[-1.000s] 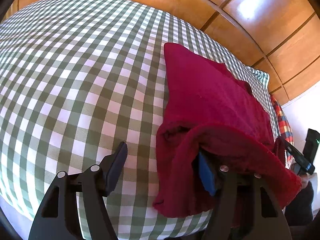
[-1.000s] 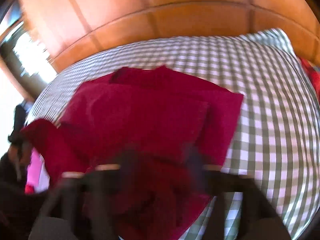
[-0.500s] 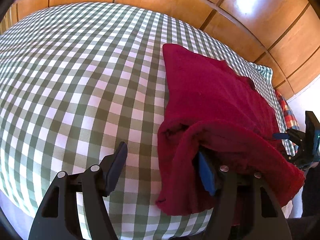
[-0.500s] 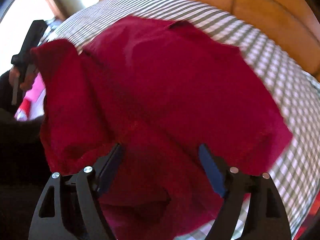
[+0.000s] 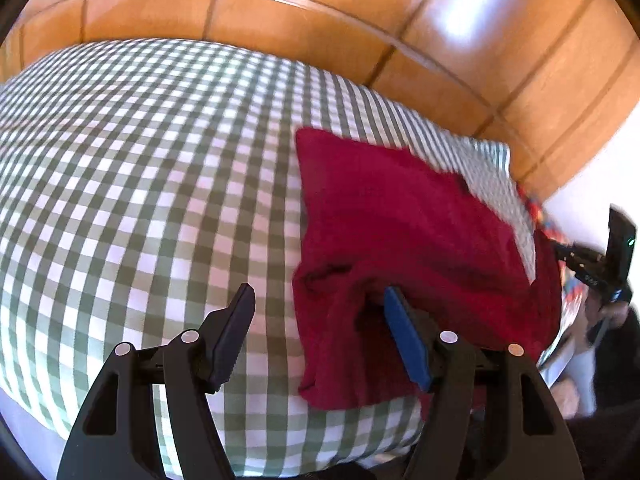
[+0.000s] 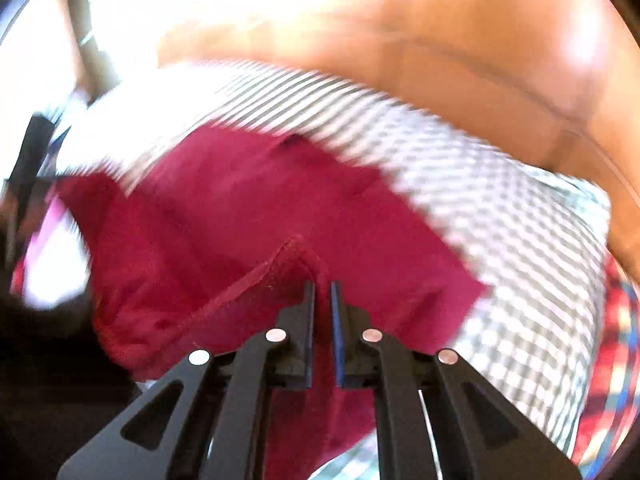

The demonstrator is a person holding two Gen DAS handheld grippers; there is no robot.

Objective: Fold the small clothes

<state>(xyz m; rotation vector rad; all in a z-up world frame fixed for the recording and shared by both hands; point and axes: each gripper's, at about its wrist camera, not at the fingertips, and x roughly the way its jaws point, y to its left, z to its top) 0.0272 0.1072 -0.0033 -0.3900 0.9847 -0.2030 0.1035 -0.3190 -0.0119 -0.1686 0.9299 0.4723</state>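
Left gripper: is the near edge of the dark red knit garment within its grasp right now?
Probably yes. The left gripper is open, one finger already tucked under the dark red knit garment, nothing blocking it.

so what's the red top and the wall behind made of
Red top: soft matte knit, probably cotton or fleece; it bunches limply and shows a stitched hem by the right gripper. Wall: glossy varnished wood panels, with glare patches and seams.

One dark red garment (image 5: 404, 232), spread across one green-and-white gingham cloth (image 5: 152, 168). Two grippers: left gripper (image 5: 320, 320) and right gripper (image 6: 322, 300). One red plaid cloth (image 6: 618, 344) peeking out at the edge. One pink item (image 6: 50, 216), too blurred to identify. One wooden panelled headboard (image 5: 360, 32) behind.
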